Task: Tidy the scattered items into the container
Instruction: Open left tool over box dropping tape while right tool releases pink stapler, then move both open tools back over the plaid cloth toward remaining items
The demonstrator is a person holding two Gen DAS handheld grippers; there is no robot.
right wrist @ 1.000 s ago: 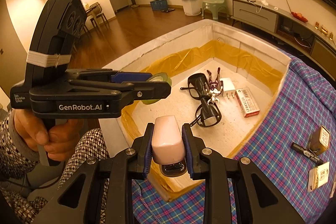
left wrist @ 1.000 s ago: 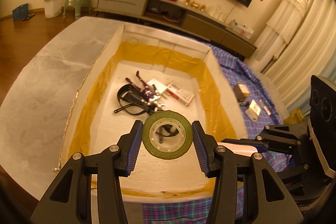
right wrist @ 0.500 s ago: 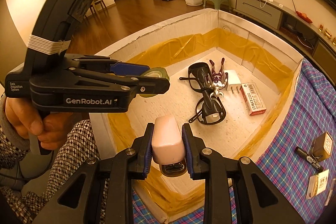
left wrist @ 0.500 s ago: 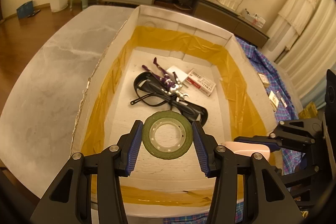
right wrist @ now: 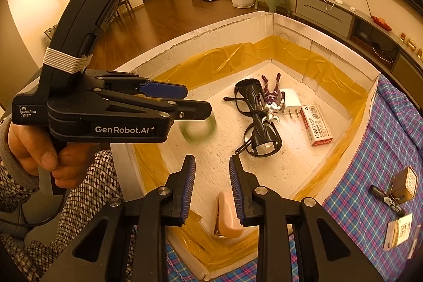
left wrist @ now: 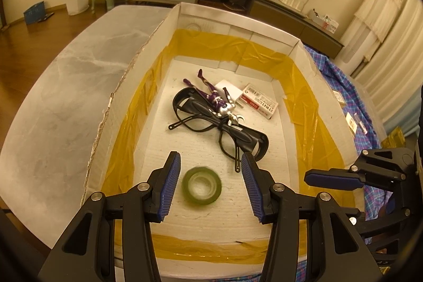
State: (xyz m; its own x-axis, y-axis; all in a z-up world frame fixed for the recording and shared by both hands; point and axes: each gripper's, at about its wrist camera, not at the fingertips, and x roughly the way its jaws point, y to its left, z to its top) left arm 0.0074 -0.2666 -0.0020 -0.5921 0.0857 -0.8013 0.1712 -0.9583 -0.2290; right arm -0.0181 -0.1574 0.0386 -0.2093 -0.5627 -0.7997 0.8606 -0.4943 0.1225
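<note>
A white foam box (left wrist: 306, 49) lined with yellow tape holds black glasses (left wrist: 224, 128), a purple figurine (left wrist: 216, 99), a white plug (left wrist: 227, 87) and a red-and-white staple box (left wrist: 260, 103). My left gripper (left wrist: 210, 184) is open above the box; the green tape roll (left wrist: 202, 185), blurred, is below it inside the box, also in the right wrist view (right wrist: 199, 130). My right gripper (right wrist: 212, 189) is open over the box's near corner; the pink stapler (right wrist: 228, 216) lies beneath it in the box.
On the blue plaid cloth (right wrist: 370, 149) right of the box lie a brown small box (right wrist: 405, 184), a black marker (right wrist: 386, 200) and a white labelled card (right wrist: 399, 231). A grey marble tabletop (left wrist: 58, 107) lies left of the box. My left gripper's body (right wrist: 105, 110) is beside my right.
Both grippers opened. The green tape roll dropped from my left gripper and the pink stapler dropped from my right gripper, both into the box.
</note>
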